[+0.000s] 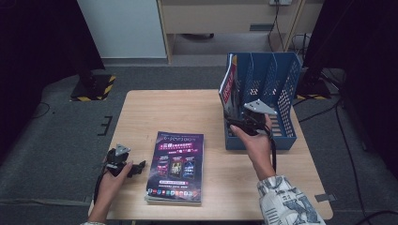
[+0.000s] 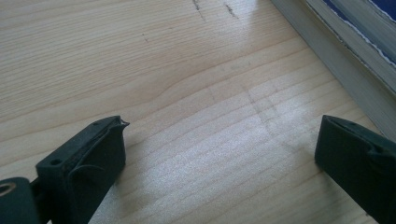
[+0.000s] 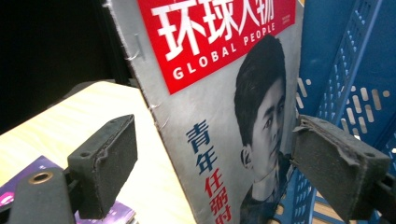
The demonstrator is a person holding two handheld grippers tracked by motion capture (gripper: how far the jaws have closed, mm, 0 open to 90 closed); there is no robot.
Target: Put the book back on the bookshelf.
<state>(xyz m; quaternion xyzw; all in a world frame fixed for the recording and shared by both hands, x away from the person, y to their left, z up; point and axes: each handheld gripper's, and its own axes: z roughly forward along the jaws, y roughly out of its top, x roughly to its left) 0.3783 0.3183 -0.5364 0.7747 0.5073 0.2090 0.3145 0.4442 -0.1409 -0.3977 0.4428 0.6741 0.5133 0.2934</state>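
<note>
At centre right of the high view the right gripper (image 1: 244, 123) is released, jaws wide around the red-topped magazine (image 3: 224, 107) without touching it. That magazine stands upright in the blue file rack (image 1: 284, 101), leftmost slot; the left gripper (image 2: 219, 154) rests open on the table (image 2: 187, 70)

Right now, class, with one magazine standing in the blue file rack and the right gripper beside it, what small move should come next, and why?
Probably draw the right gripper back from the rack: its jaws stand open, clear of the magazine, which leans upright in the end slot, so it seems placed.
</note>
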